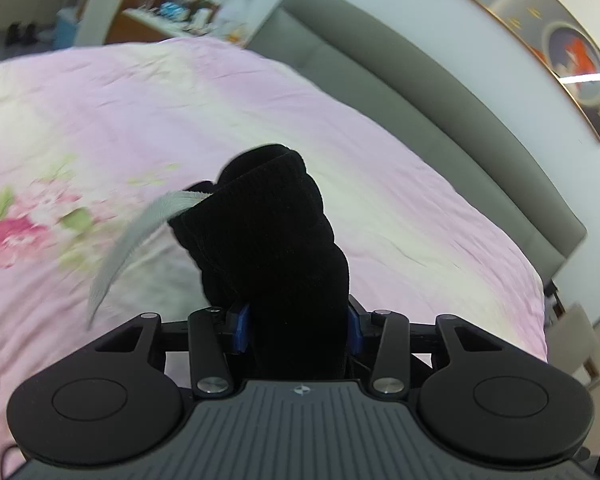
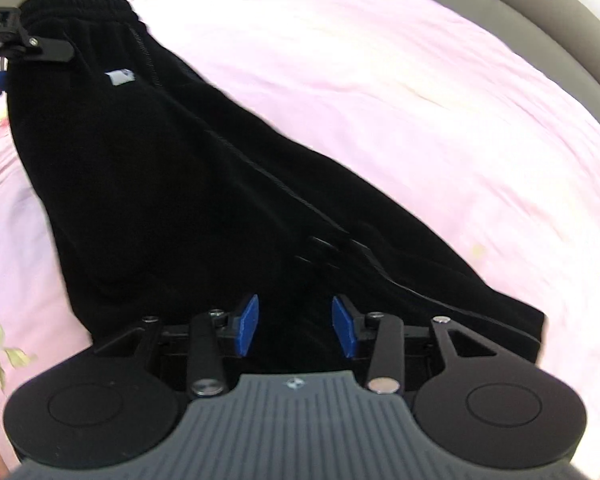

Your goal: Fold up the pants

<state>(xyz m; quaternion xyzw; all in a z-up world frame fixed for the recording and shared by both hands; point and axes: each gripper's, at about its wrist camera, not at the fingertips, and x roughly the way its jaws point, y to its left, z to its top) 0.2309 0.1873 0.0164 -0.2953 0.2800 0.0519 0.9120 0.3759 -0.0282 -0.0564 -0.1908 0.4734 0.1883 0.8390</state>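
Black pants point(image 2: 172, 184) lie stretched across the pink bedspread point(image 2: 420, 100), waistband at the far left, a white label point(image 2: 120, 77) near it. My left gripper point(image 1: 298, 330) is shut on a bunched fold of the waistband point(image 1: 268, 232), lifted above the bed; a grey drawstring point(image 1: 140, 232) dangles from it. It also shows in the right wrist view point(image 2: 24, 46) at the waistband. My right gripper point(image 2: 296, 330) is open, blue pads point(image 2: 247, 328) either side of the leg fabric near the hems.
A grey padded headboard point(image 1: 440, 92) runs along the bed's right side. A framed picture point(image 1: 560, 40) hangs on the wall. A cluttered wooden desk point(image 1: 160, 16) stands beyond the bed. A floral print point(image 1: 24, 224) marks the bedspread.
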